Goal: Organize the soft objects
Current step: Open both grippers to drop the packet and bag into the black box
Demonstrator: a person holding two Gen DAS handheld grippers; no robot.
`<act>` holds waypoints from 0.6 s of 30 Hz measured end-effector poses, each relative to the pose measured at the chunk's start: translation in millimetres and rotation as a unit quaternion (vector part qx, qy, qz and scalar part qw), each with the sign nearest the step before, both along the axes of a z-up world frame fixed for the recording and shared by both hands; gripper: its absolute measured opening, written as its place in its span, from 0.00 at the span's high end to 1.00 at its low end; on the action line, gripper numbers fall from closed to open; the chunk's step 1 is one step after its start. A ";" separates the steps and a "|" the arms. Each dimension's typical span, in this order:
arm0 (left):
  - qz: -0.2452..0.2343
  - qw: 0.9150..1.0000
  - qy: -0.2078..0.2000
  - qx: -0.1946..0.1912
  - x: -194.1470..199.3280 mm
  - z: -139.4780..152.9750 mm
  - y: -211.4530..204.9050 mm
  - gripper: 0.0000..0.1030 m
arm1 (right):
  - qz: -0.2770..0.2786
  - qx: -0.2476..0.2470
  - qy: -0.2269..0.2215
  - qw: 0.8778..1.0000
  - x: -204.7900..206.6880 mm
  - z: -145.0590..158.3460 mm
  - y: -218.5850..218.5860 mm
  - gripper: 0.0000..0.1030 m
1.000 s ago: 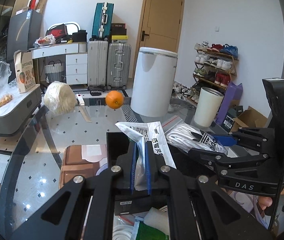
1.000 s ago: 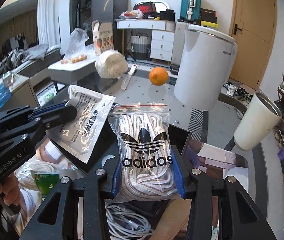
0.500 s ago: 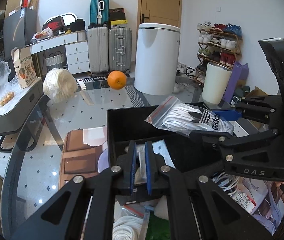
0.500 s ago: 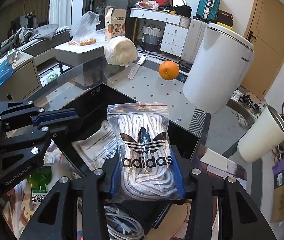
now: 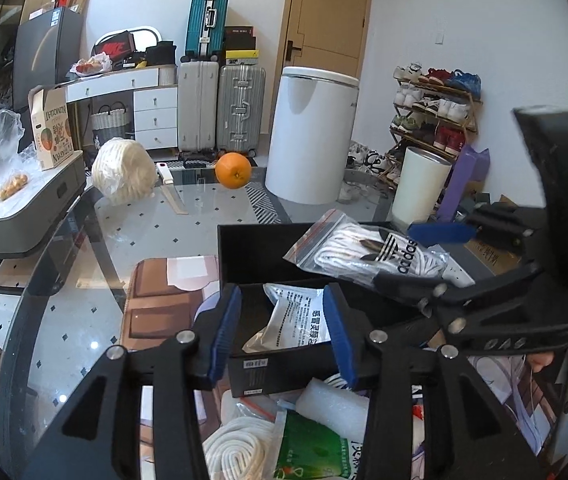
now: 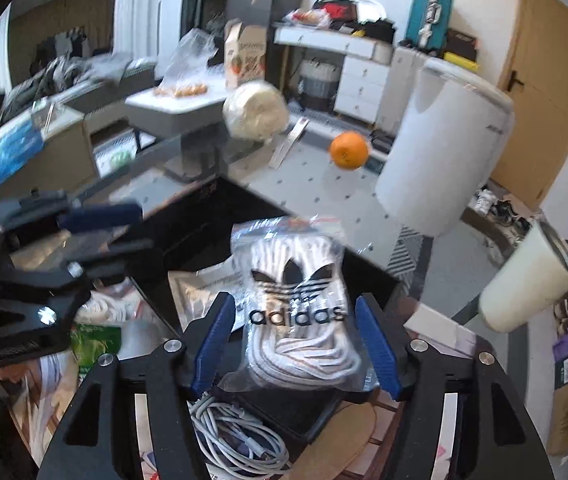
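Black box [image 5: 244, 248], open-topped, sits on the glass worktop [image 5: 96, 280] directly ahead of both grippers; it appears to be the collecting bin for the soft items.

Left gripper [image 5: 282, 330]: jaws spread wide, empty. White printed pouch [image 5: 303, 320] lies inside the box just beyond and between its pads, touching neither. Judged as set down.

Right gripper [image 6: 295, 346]: jaws parted, blue pads either side of the zip bag of white cord [image 6: 297, 308] marked adidas. A gap shows on each side of the bag in the right wrist view, so the grip looks let go or very nearly so; whether the bag rests on the box edge or hangs cannot be told. From the left wrist view the same bag [image 5: 367, 252] lies slanted above the box's right part, beside the pouch.

Step in hand, as judged: dropping the bag into the box. To do it well:
- keep the jaws fully apart before pulling back, so the slack plastic does not snag a pad;
- withdraw straight back, not sideways, away from the left gripper close by;
- check that the bag settles inside the wall, not draped over it.

Loose cable [image 6: 236, 432] below the right gripper could catch.
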State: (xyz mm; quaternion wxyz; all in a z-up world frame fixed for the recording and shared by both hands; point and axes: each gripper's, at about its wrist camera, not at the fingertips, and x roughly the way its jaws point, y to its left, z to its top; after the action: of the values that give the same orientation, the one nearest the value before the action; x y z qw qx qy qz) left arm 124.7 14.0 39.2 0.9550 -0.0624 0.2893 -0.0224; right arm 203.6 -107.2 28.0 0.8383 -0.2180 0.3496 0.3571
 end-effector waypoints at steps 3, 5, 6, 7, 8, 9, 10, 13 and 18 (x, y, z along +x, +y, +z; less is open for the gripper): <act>0.001 1.000 -0.004 -0.001 -2.2 1.5 0.9 0.59 | 0.029 -0.004 0.001 1.000 1.9 -3.6 8.2 0.57; 0.001 1.000 -0.004 0.001 -3.9 1.6 1.2 0.59 | 0.051 -0.012 -0.005 0.999 2.2 -3.1 13.5 0.58; 0.002 1.000 -0.004 0.003 -4.7 1.2 1.6 0.59 | 0.061 -0.021 -0.009 0.998 1.7 -2.9 16.5 0.58; 0.002 1.000 -0.004 0.005 -5.7 0.8 2.1 0.59 | 0.073 -0.030 -0.012 0.997 0.9 -2.3 19.0 0.58; 0.000 1.000 -0.004 0.004 -6.2 0.4 2.4 0.59 | 0.083 -0.037 -0.015 0.996 0.7 -2.0 21.1 0.58; 0.001 1.000 -0.004 0.005 -6.7 0.1 2.9 0.59 | 0.090 -0.050 -0.018 0.995 1.3 -2.6 23.7 0.58; 0.002 1.000 -0.002 0.006 -7.0 -0.2 3.4 0.59 | 0.095 -0.061 -0.018 0.993 3.0 -4.0 25.2 0.58; 0.005 1.000 -0.003 0.002 -8.7 0.3 4.8 0.59 | 0.106 -0.075 -0.008 0.991 7.3 -3.9 25.6 0.55; 0.008 1.000 -0.006 0.001 -12.4 3.2 3.7 0.59 | 0.100 -0.065 -0.026 0.993 4.5 5.5 10.1 0.44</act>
State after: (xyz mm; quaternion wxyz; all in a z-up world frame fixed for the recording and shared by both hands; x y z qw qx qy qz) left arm 112.3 17.7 42.3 0.9568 -0.0632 0.2833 -0.0150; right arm 208.1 -97.1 33.5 0.7915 -0.3148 0.3264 0.4096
